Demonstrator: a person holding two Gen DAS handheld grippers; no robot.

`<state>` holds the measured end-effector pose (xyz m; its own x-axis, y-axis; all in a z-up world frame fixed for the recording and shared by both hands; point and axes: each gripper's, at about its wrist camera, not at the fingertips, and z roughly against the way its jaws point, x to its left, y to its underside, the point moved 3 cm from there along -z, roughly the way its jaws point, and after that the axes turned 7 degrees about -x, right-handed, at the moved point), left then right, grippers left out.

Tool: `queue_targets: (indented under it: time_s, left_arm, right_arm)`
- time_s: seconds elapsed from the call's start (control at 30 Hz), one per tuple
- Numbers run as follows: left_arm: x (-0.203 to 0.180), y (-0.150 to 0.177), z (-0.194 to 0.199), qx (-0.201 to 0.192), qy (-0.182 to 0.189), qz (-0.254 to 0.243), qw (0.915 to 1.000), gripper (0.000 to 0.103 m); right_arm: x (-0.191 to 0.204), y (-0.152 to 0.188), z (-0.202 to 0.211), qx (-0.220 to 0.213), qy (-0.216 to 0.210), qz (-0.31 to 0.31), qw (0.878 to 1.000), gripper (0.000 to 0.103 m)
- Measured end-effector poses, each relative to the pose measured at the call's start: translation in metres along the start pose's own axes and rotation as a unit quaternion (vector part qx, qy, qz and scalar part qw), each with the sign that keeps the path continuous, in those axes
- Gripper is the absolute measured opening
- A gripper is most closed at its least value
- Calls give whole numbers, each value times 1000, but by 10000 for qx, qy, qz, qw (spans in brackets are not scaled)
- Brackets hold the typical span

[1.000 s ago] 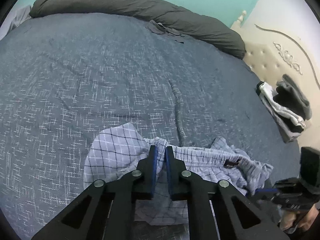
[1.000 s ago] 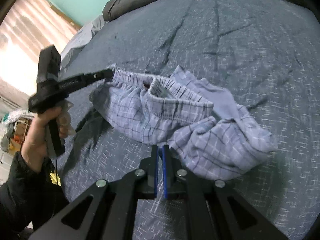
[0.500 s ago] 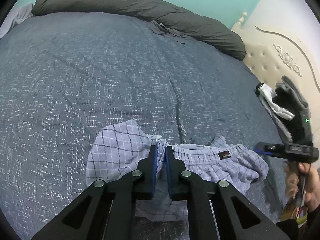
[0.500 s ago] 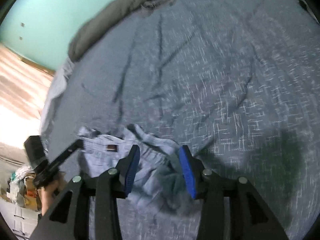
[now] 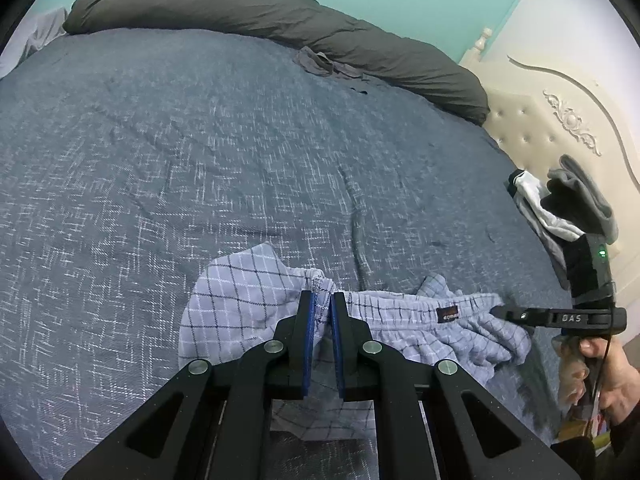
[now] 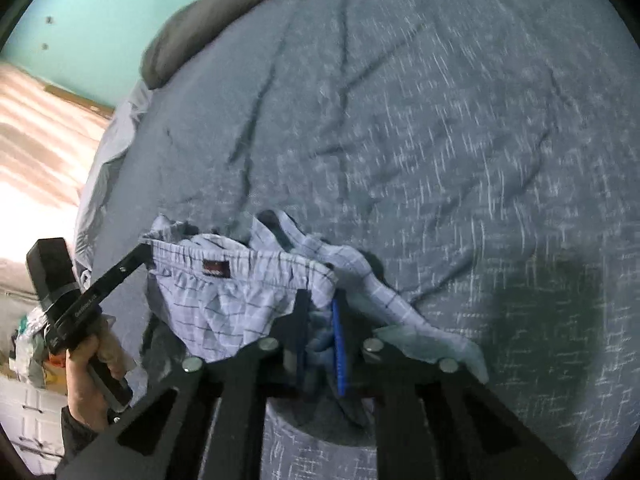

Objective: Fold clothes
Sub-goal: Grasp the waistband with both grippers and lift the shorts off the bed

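Observation:
Light blue plaid shorts (image 5: pixel 240 312) lie at the near edge of the blue-grey bedspread (image 5: pixel 200 152). My left gripper (image 5: pixel 320 300) is shut on the left end of their elastic waistband. My right gripper (image 6: pixel 320 316) is closing its jaws, with the waistband's other end bunched between the blue pads (image 6: pixel 339 344). In the left wrist view the right gripper (image 5: pixel 496 311) pinches the waistband just right of the brown label (image 5: pixel 447 314). In the right wrist view the left gripper (image 6: pixel 145 246) holds the far end, and the shorts (image 6: pixel 224 304) hang taut between both.
A rolled dark grey duvet (image 5: pixel 280 28) lies along the far side of the bed. A cream tufted headboard (image 5: pixel 560 120) stands at the right, with a pile of grey and white clothes (image 5: pixel 560 208) in front of it. A person's hand (image 5: pixel 612 364) holds the right gripper.
The right gripper moved rightwards along the shorts, opened, then closed on the waistband's right end. The waistband now stretches straight between both grippers. The left gripper stayed put.

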<state>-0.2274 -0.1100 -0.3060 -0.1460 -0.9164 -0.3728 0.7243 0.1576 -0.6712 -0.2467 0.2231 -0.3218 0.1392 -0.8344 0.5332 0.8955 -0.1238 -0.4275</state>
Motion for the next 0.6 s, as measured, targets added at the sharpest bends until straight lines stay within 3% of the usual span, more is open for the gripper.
queue_targets:
  time_s: [0.2, 0.6]
  left_arm:
    - [-9, -13, 23, -324, 9, -77, 9994, 9]
    - [-66, -78, 140, -1352, 100, -479, 9896, 8]
  right_arm:
    - [27, -16, 42, -782, -274, 634, 9945, 6]
    - [109, -46, 156, -1809, -345, 1999, 9624, 6]
